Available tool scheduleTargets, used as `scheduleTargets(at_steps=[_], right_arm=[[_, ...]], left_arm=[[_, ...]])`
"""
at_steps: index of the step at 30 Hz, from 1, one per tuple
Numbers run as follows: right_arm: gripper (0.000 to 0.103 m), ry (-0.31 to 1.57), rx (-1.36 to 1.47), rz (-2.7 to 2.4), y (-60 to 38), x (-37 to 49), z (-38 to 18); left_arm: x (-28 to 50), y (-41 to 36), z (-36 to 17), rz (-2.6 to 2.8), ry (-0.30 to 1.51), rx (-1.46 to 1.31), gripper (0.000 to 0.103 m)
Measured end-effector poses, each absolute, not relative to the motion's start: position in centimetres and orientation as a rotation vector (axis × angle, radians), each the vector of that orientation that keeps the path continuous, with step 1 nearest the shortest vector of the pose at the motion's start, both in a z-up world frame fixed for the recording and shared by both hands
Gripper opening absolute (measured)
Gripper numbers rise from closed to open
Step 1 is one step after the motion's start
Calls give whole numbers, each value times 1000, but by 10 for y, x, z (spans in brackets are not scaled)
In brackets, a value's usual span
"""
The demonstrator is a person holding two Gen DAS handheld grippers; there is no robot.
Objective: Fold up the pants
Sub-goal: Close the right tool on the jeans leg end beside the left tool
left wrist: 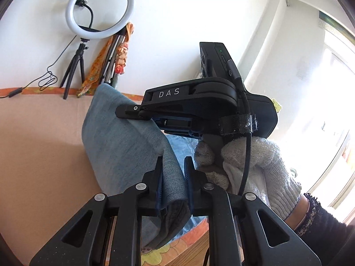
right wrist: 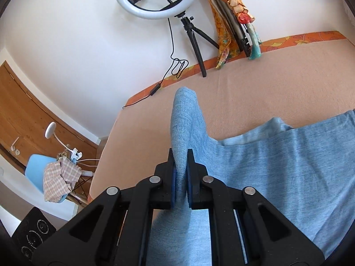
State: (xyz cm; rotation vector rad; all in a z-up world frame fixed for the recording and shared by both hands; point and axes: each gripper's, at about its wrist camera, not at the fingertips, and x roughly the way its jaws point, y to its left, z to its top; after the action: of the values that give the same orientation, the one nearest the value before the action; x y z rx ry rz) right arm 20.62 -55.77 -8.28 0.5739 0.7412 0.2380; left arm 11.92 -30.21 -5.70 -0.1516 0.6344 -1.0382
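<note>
Pale blue denim pants (right wrist: 277,161) spread on the peach-covered bed (right wrist: 266,93), one fold raised between the fingers of the right claw (right wrist: 180,173). Another bunched fold pinched in the left claw (left wrist: 172,177), with the right claw (left wrist: 133,113) just beyond it, gripping the same cloth. White ring light on a black tripod (right wrist: 155,2) at the bed's far edge against the wall, patterned orange scarf (right wrist: 224,42) just right of it. Blue chair draped with checked cloth (right wrist: 44,177) left of the bed, below on the floor.
</note>
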Motion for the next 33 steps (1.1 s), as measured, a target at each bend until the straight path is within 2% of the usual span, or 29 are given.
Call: scheduleTargets(at_steps=[24,33], right_arm=[[7,546,815,34,-747,116,-101],[7,584,895,5,-791,107,-138]], left_arm=[[111,-466,-62,-1217,656,-60,14],[113,-500,-88,-1222,728,-33,14]])
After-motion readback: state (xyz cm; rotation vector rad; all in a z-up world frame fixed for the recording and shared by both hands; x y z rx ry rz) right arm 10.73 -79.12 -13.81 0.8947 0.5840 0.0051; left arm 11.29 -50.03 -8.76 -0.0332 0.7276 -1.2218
